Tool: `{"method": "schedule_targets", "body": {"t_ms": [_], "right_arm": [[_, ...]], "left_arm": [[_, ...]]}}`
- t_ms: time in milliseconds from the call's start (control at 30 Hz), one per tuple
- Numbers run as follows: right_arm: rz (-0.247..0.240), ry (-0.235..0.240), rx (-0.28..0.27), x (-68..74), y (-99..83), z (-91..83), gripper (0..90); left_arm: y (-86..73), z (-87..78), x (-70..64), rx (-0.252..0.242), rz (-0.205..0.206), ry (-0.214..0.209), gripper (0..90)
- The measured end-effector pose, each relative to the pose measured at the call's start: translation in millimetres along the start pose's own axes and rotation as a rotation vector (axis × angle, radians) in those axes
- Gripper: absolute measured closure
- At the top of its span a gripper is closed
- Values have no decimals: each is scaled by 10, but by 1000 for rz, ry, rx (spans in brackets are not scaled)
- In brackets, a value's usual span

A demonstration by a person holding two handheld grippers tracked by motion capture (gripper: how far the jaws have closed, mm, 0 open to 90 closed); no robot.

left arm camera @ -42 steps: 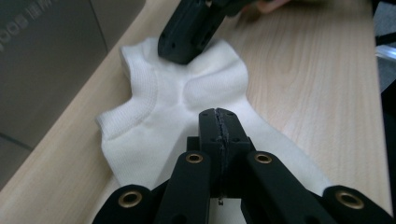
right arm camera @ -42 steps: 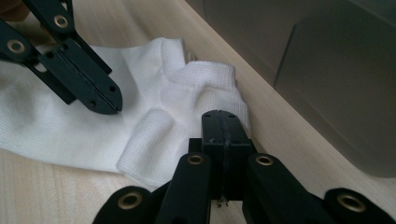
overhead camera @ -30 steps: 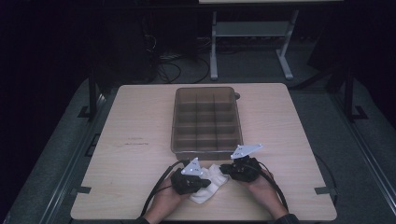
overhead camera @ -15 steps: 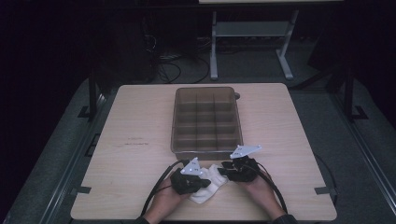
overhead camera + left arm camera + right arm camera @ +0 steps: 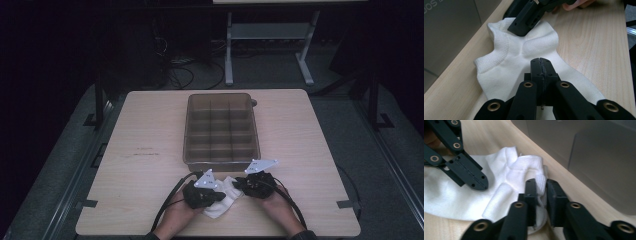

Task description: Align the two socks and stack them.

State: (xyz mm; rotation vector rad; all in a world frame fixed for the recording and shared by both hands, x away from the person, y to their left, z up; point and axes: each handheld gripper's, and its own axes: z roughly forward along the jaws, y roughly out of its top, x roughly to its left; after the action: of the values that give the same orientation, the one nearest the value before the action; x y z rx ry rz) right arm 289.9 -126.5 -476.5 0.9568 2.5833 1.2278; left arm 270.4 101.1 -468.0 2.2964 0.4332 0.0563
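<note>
White sock (image 5: 223, 196) lies flat on the bench (image 5: 150, 130) near my edge, between both tongs; my right tongs (image 5: 541, 188) pinch its cuff, lifted — my left tongs (image 5: 541, 65) sit pressed together on the mid-body; long axis runs left-right; brown compartment tray (image 5: 221, 127) just beyond; dark room.

Both grippers are matte black: the left gripper (image 5: 216, 195) and right gripper (image 5: 241, 184) each carry a pale grey three-cornered plate, brass-ringed pivots (seen close up) and trailing black cables.
</note>
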Motion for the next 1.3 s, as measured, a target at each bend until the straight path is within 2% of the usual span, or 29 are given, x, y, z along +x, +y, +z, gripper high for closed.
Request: {"method": "schedule_targets", "body": {"t_ms": [133,233,333,367,667,800,1100,1200,1300], "right_arm": [[17,-4,1,27,-2,1,845],[-11,-38,14,69,22,-5,852],[-14,-56,20,59,33,-19,853],[3,-51,19,37,37,-40,855],[-20,-52,-39,99,135,-195,856],[-23,-34,-64,148,183,-261,856],[-12,58,-109,312,239,-382,856],[-19,87,-119,380,249,-377,857],[-31,88,-117,415,269,-338,856]], "left_arm": [[1,2,-5,-1,-1,2,900],[1,2,-8,-2,-2,4,900],[2,2,-10,-1,-3,6,900],[2,2,-11,-1,-1,6,900],[6,1,-20,4,0,14,900],[5,3,-19,0,-3,15,900],[2,3,-6,-2,4,20,900],[3,14,12,-11,-5,28,900],[2,23,30,-21,-24,31,900]]}}
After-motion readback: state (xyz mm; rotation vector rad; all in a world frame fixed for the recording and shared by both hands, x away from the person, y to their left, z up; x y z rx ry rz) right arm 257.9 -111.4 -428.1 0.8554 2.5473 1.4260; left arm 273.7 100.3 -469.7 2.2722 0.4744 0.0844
